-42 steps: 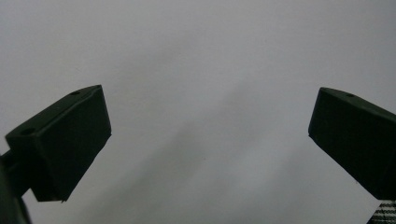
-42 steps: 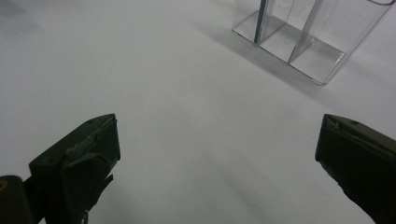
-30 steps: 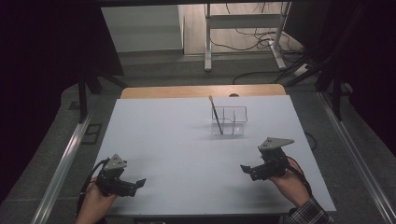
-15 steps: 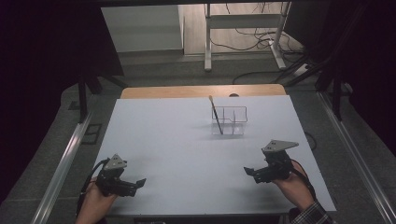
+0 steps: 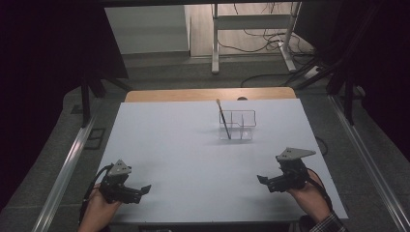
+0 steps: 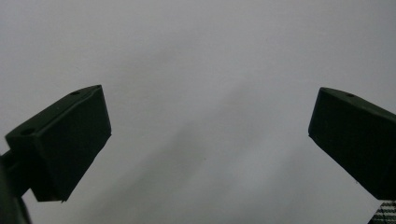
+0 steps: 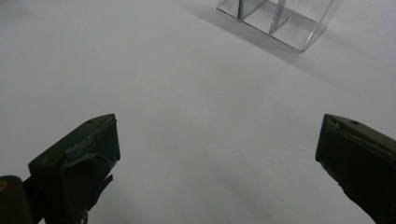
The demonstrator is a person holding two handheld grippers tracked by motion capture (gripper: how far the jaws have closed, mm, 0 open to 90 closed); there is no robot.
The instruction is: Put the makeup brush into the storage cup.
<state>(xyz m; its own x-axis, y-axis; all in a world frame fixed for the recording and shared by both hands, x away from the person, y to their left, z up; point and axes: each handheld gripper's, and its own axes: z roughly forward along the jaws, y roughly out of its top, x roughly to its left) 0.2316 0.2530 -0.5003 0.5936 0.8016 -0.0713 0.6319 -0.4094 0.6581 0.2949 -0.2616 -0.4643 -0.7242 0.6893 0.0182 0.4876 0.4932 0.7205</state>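
We note the brush (image 5: 223, 118) standing tilted in the left compartment of the clear organizer (image 5: 237, 124), bristle end up, handle leaning toward the organizer's left-far side. The organizer sits on the white table (image 5: 193, 159) toward its far edge; in the right gripper view its near wall (image 7: 299, 28) shows at the top, well apart from the jaws.

Outward from the organizer: our right gripper (image 5: 267, 182) lies near and to its right, low over the table, jaws spread wide and holding nothing. Our left gripper (image 5: 140, 191) sits well apart from the organizer, at the near-left, jaws likewise wide apart and empty.

Change noted: against the picture a second ago, the right gripper has drawn back from the organizer, toward the near edge and a little rightward. The left gripper has not shifted. Brush and organizer are unmoved.

Our reading: with the brush lodged in its compartment and both grippers empty and pulled clear, the placing looks done, and the hands seem to be settling at rest.
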